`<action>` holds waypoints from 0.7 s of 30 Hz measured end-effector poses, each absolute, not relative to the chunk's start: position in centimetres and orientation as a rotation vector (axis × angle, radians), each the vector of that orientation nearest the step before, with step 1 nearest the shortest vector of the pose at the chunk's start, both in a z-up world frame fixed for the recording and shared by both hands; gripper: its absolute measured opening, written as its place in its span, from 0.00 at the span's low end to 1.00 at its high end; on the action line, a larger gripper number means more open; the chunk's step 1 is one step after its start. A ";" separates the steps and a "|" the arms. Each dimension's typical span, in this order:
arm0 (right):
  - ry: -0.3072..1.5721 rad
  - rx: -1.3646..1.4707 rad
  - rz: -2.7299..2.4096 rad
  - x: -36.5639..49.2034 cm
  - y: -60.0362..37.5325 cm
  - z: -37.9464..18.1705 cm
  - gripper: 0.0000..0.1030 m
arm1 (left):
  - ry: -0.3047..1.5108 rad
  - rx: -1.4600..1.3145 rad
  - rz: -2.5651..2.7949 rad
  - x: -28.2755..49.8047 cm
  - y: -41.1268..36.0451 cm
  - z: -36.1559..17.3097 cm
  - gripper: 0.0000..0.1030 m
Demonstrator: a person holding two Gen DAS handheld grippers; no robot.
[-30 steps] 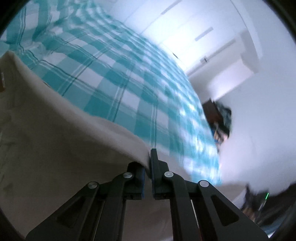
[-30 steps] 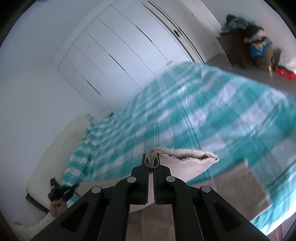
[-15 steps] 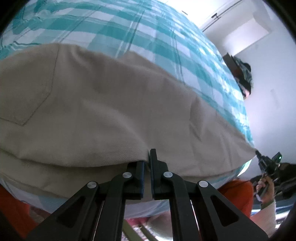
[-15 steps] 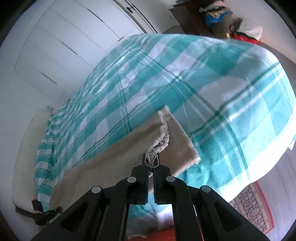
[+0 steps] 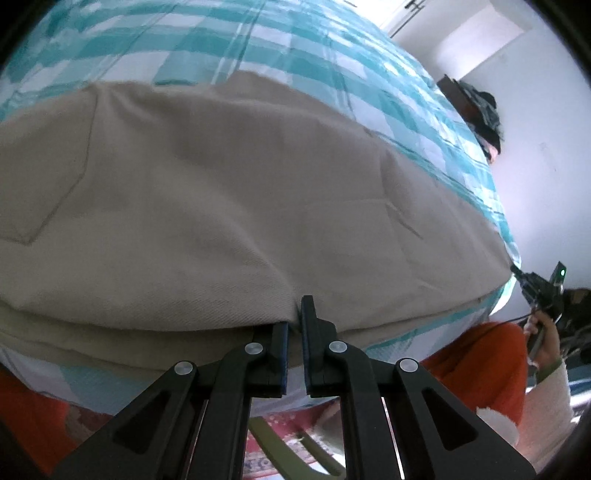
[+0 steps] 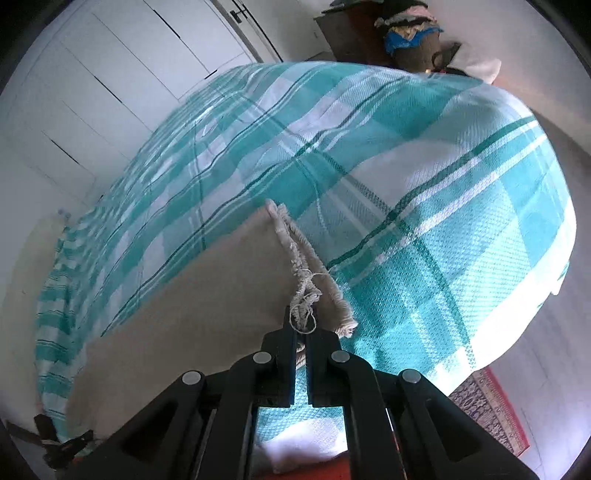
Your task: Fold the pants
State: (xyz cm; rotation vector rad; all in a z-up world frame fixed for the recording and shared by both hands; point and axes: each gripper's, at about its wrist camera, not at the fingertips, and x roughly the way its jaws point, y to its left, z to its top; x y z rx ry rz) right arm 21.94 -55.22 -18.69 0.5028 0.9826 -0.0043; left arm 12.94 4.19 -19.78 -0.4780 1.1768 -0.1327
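Beige pants (image 5: 229, 192) lie folded lengthwise along the near edge of a bed with a teal and white checked cover (image 5: 295, 59). A back pocket seam shows at the left of the left wrist view. My left gripper (image 5: 293, 317) is shut on the waist-end edge of the top layer. In the right wrist view the pants (image 6: 207, 295) stretch away to the left, with the frayed leg hems (image 6: 295, 251) stacked. My right gripper (image 6: 301, 328) is shut on those hems and their loose threads. Both grippers are low, close to the bed cover.
White wardrobe doors (image 6: 110, 74) stand behind the bed. A dark cabinet with piled clothes (image 6: 399, 29) is at the far corner. A patterned red rug (image 6: 491, 406) lies on the floor. The person's orange clothing (image 5: 476, 358) and a hand holding the right gripper (image 5: 543, 295) show by the bed edge.
Both grippers came down with the pants, from held up above the bed to laid flat on the cover. Over the last half second they barely shifted.
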 end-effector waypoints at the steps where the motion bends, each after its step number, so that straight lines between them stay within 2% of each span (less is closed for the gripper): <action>1: 0.975 0.490 -0.012 21.9 -55.2 -18.5 0.06 | 1.175 -0.469 -0.137 12.8 4.2 -19.3 0.05; 2: 0.973 0.467 -0.028 21.8 -55.0 -18.2 0.12 | 1.180 -0.461 -0.138 12.7 4.2 -19.0 0.08; 3: 0.973 0.438 -0.058 21.6 -55.0 -17.8 0.24 | 1.207 -0.433 -0.120 12.1 4.2 -18.5 0.14; 4: 0.977 0.405 -0.098 21.4 -55.0 -17.3 0.44 | 1.233 -0.404 -0.101 11.8 4.2 -18.4 0.21; 6: 0.952 0.354 -0.160 20.6 -55.0 -16.0 0.60 | 1.255 -0.357 -0.077 10.1 4.6 -17.6 0.58; 7: 0.918 0.325 -0.182 19.9 -54.8 -14.8 0.60 | 1.236 -0.342 -0.070 8.8 4.8 -16.8 0.62; 11: 0.821 0.268 -0.077 18.8 -52.0 -10.9 0.61 | 1.146 -0.277 -0.066 7.3 4.5 -14.1 0.66; 13: 0.811 0.268 0.041 19.5 -49.8 -10.1 0.68 | 1.087 -0.250 -0.066 9.4 4.1 -13.2 0.75; 15: 0.824 0.305 0.161 20.9 -47.7 -10.6 0.71 | 1.035 -0.228 -0.062 11.9 3.6 -13.3 0.86; 16: 0.841 0.336 0.203 21.9 -47.1 -11.5 0.72 | 1.016 -0.208 -0.056 13.5 3.2 -13.9 0.88; 19: 0.949 0.413 0.194 24.4 -46.8 -15.8 0.72 | 1.072 -0.104 0.011 16.4 2.1 -18.1 0.87; 20: 1.001 0.419 0.150 24.8 -47.1 -17.4 0.72 | 1.142 -0.076 0.030 16.8 1.8 -19.9 0.79; 21: 1.075 0.407 0.081 25.2 -47.6 -19.5 0.67 | 1.197 -0.074 0.026 16.5 1.4 -21.4 0.75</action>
